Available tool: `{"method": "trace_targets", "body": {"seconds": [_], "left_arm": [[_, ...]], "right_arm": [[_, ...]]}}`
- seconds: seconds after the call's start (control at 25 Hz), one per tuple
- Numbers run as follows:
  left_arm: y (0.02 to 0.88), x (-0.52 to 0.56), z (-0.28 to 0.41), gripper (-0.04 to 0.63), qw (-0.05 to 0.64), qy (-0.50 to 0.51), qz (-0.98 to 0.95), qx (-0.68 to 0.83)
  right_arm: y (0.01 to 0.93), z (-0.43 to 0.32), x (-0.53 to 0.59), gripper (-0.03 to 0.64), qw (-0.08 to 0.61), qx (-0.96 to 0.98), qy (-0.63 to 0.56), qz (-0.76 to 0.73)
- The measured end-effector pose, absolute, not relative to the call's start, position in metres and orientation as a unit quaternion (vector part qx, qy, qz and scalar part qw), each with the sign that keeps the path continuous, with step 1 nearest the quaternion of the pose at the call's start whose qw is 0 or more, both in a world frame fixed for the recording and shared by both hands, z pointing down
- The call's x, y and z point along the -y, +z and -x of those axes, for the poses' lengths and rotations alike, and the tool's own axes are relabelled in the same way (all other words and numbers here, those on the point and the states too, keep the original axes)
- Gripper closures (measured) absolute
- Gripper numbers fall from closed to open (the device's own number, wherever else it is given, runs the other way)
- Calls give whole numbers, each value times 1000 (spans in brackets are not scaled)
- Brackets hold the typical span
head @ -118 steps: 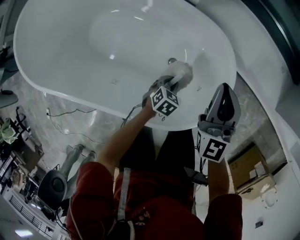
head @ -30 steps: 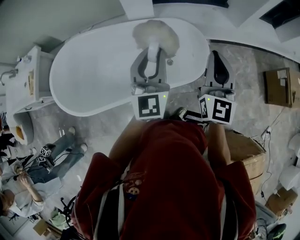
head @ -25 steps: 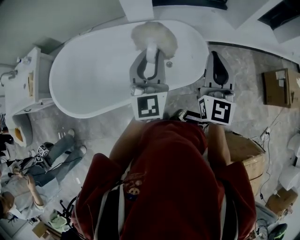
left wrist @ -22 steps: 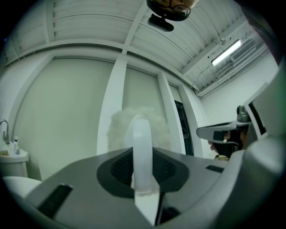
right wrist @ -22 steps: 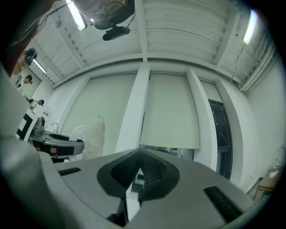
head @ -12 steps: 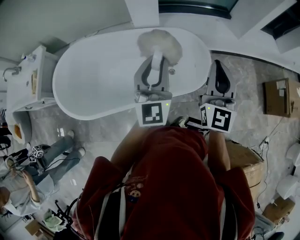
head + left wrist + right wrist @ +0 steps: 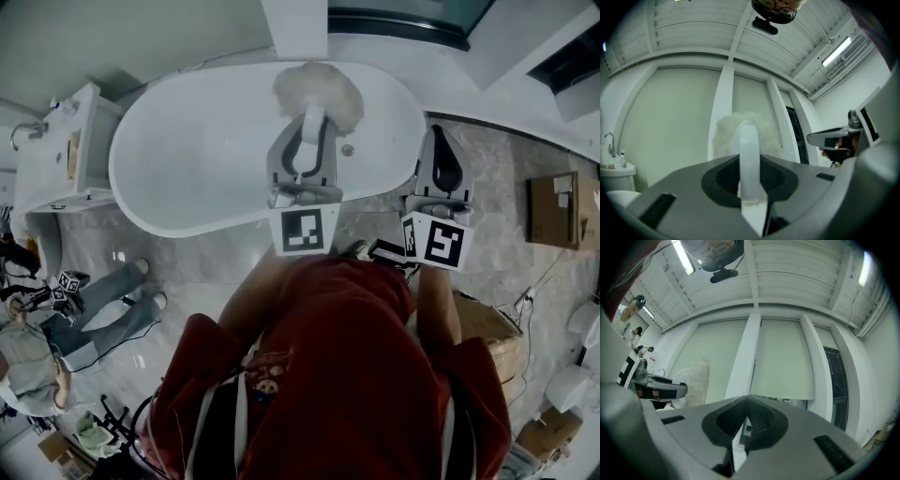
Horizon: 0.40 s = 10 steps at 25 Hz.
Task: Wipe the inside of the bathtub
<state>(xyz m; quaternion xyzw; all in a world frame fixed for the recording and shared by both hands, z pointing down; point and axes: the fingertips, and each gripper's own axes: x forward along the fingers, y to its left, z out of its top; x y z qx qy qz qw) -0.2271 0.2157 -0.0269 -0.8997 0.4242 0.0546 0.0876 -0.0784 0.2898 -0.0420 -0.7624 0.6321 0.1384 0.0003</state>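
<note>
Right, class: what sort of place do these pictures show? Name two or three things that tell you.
Probably a bathroom, perhaps a showroom or test set rather than a home: a white freestanding bathtub, a washbasin unit with a tap beside it, and cardboard boxes on the marble-look floor.

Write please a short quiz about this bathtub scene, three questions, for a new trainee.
1. Multiple choice: the left gripper holds A) a fluffy white brush B) a spray bottle C) nothing.
2. True or false: the right gripper has its jaws shut on a cloth.
3. Fill in: the person's top is ___.
Key: 1 A; 2 false, its jaws are together and empty; 3 red.
</note>
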Motion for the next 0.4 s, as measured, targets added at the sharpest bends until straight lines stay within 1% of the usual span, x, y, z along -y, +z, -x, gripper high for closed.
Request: {"method": "trace_targets", "body": {"seconds": [0.4], "left_arm": [[-33, -218, 233, 503, 89, 59, 895, -434]], "right_arm": [[-40, 83, -292, 604, 0, -638, 135, 759]]}}
